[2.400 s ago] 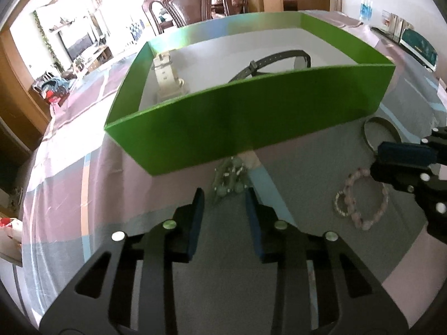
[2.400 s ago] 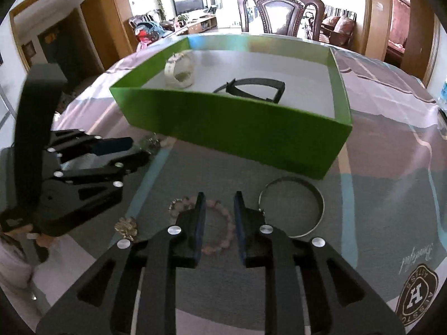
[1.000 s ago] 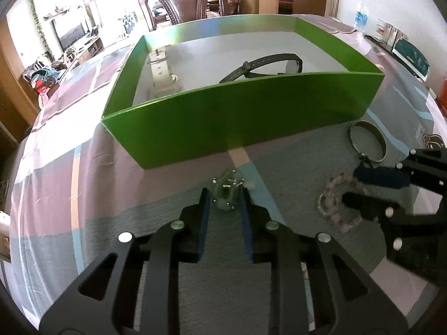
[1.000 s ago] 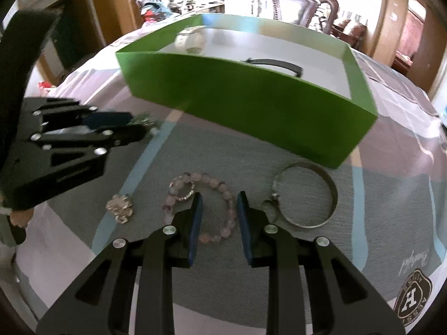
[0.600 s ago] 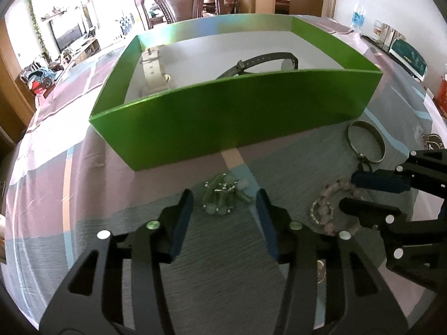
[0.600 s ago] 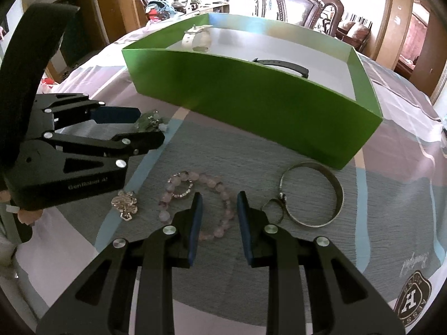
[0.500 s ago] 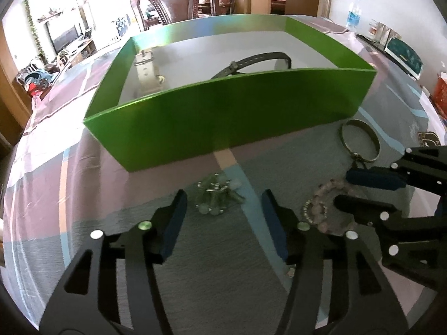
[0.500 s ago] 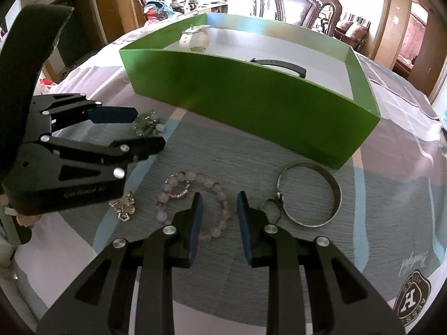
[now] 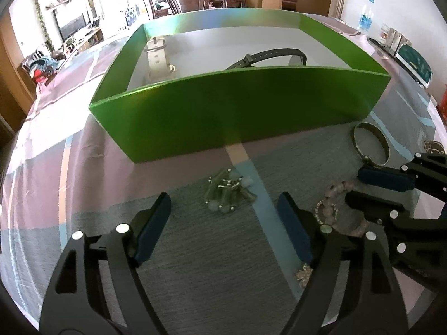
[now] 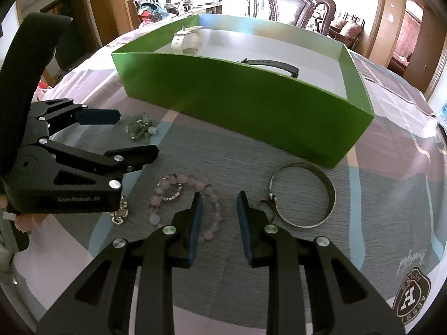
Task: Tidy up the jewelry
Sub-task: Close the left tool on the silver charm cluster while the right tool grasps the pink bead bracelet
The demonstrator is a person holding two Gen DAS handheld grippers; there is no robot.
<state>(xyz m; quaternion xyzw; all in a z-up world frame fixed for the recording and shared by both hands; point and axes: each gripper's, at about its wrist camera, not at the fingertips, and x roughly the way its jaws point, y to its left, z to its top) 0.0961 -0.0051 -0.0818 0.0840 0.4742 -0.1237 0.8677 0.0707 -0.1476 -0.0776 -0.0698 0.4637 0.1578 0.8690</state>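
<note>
Green cardboard box (image 9: 240,106) with a white floor occupies the upper centre of both views on the patterned cloth surface (image 9: 83,184), and a white strap watch (image 9: 156,55) and a black strap watch (image 9: 268,55) lie inside it. Left gripper (image 9: 223,217), at lower centre of its view, has its jaws spread wide and grasping nothing, with the pale green bead cluster (image 9: 227,192) lying on the surface just ahead of them. Right gripper (image 10: 218,215) has its jaws released with a moderate gap directly above the pink bead bracelet (image 10: 187,195), with a silver metal bangle (image 10: 304,192) to the right and a small silver charm (image 10: 120,215) to the left.
</note>
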